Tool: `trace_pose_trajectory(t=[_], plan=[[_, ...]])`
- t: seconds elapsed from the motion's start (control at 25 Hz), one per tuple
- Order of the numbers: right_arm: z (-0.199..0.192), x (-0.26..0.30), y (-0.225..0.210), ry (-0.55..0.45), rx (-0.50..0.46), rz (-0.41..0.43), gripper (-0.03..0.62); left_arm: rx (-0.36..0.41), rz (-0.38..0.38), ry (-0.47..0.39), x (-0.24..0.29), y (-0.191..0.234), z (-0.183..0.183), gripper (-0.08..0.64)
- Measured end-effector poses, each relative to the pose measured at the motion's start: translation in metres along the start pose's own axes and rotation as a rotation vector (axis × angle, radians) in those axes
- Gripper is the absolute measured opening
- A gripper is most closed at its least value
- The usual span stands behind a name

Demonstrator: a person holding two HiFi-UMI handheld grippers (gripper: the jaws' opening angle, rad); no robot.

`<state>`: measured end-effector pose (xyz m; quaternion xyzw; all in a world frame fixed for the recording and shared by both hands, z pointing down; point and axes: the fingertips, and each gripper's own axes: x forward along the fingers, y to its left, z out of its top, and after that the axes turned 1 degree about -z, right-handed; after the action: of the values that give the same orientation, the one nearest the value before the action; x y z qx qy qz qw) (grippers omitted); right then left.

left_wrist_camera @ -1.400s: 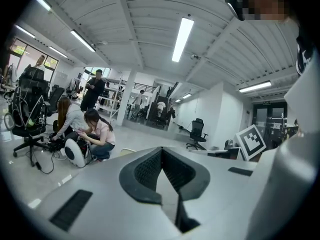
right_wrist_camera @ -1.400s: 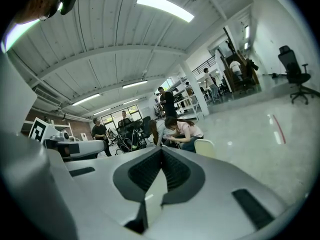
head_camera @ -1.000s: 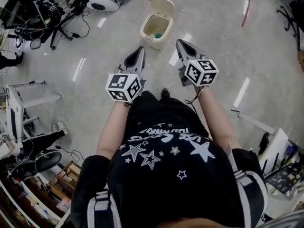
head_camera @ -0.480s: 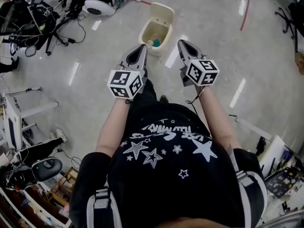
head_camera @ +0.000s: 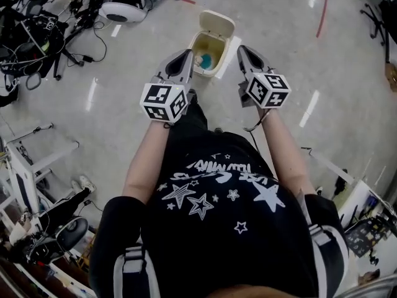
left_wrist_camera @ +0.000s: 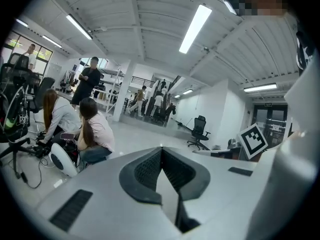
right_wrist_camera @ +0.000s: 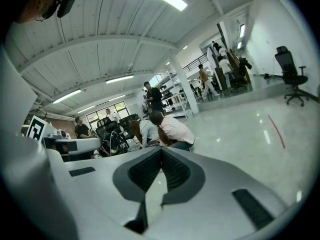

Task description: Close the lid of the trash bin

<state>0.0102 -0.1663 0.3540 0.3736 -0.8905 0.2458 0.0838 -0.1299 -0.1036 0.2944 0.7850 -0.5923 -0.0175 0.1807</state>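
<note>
In the head view a cream trash bin (head_camera: 200,44) stands on the floor ahead, its lid (head_camera: 217,23) swung up and back. Something teal (head_camera: 204,61) lies inside. My left gripper (head_camera: 185,55) is shut with nothing in it, its tips over the bin's left rim. To the right of the bin my right gripper (head_camera: 242,49) is also shut and holds nothing. Both are held level at about waist height, above the bin. The left gripper (left_wrist_camera: 161,148) in its own view and the right gripper (right_wrist_camera: 161,149) in its own view face the room and ceiling; the bin is out of their sight.
A white round device (head_camera: 121,11) and a tangle of cables and stands (head_camera: 37,36) lie at the upper left. A red floor line (head_camera: 322,8) runs at the upper right. People crouch on the floor (left_wrist_camera: 92,131) across the room, also seen by the right gripper (right_wrist_camera: 170,129).
The person has walked forward: the bin has come nearer and now sits between the two gripper tips. Both grippers stay shut and level.
</note>
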Motion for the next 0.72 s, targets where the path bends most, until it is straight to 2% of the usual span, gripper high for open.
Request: trace_pose_trajectory(t=[0.4,0.56,0.72], plan=[[0.010,0.075,-0.035,0.006,0.069,-0.167,-0.005,-0.021,-0.111,0.103,0.072,0.068,0.001,0.011],[0.006,0.088,-0.053,0.007,0.105,-0.243,-0.005,-0.022,-0.163,0.158,0.099,0.083,-0.008,0.011],[0.001,0.102,-0.063,0.018,0.107,-0.274,-0.005,-0.017,-0.209,0.192,0.119,0.089,-0.017,0.011]])
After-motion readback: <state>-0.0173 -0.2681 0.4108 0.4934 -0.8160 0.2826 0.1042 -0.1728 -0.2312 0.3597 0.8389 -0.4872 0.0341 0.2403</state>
